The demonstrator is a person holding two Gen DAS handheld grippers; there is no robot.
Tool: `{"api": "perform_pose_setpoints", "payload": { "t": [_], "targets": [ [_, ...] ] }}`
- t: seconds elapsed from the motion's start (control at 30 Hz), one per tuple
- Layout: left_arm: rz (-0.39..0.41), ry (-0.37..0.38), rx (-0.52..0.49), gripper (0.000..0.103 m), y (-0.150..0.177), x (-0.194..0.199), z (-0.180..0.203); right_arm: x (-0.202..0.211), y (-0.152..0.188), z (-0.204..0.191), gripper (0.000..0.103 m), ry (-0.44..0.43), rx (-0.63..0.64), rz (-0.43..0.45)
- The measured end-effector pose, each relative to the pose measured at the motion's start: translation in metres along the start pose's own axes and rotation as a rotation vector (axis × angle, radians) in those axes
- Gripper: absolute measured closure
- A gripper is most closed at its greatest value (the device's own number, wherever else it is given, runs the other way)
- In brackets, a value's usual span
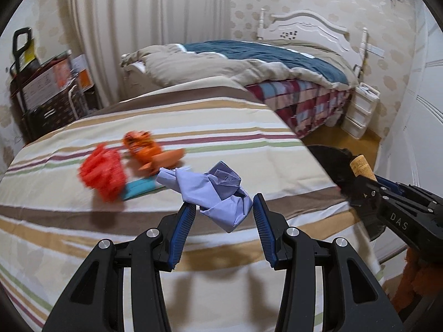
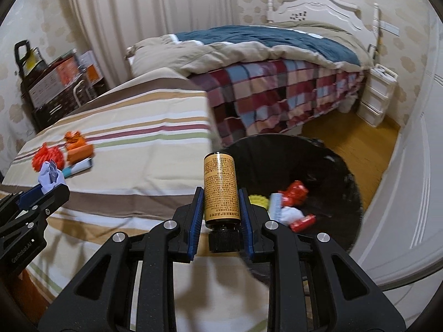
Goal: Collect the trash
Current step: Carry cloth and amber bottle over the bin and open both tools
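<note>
Partway. Black bin (image 2: 340, 166) already holds several scraps. Right tongs (image 2: 218, 207) clamp amber bottle (image 2: 219, 185) near bin; left tongs (image 1: 224, 215) pinch lilac paper wad (image 1: 221, 193). Orange-red scraps (image 1: 103, 171) remain on striped bed (image 1: 221, 121).

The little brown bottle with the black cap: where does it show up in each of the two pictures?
Left wrist view: far right, only the end of the bottle shows, held by the right gripper.
Right wrist view: centre, bottle clamped cap-down between the jaws, in front of the black bin.
Shared landmark: the white headboard.
</note>
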State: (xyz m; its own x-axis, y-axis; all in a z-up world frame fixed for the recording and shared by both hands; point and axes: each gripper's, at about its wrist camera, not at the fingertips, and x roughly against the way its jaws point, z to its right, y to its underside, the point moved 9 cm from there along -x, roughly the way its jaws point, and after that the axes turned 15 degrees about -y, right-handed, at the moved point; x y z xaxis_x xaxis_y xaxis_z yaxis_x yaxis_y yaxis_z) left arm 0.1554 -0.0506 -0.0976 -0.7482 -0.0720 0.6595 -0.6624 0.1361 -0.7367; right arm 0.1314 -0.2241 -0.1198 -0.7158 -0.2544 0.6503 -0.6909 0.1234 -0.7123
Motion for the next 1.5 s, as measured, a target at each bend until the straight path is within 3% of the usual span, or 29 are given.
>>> {"api": "perform_pose_setpoints", "payload": {
  "t": [0.47,0.8,1.43,1.5],
  "targets": [
    [0.036,0.083,-0.086,0.057,-0.029,-0.013,0.086,0.006,-0.012,0.066,0.079,0.079,-0.078,0.024],
    [0.049,0.090,-0.141,0.057,-0.042,-0.031,0.131,-0.005,-0.016,0.098,0.079,0.112,-0.113,0.022],
    [0.034,0.101,-0.190,0.057,-0.048,-0.046,0.170,-0.011,-0.021,0.133,0.078,0.132,-0.168,0.027],
    [0.031,0.097,-0.190,0.050,-0.048,-0.047,0.170,-0.011,-0.021,0.133,0.078,0.132,-0.171,0.027]
  ]
}}
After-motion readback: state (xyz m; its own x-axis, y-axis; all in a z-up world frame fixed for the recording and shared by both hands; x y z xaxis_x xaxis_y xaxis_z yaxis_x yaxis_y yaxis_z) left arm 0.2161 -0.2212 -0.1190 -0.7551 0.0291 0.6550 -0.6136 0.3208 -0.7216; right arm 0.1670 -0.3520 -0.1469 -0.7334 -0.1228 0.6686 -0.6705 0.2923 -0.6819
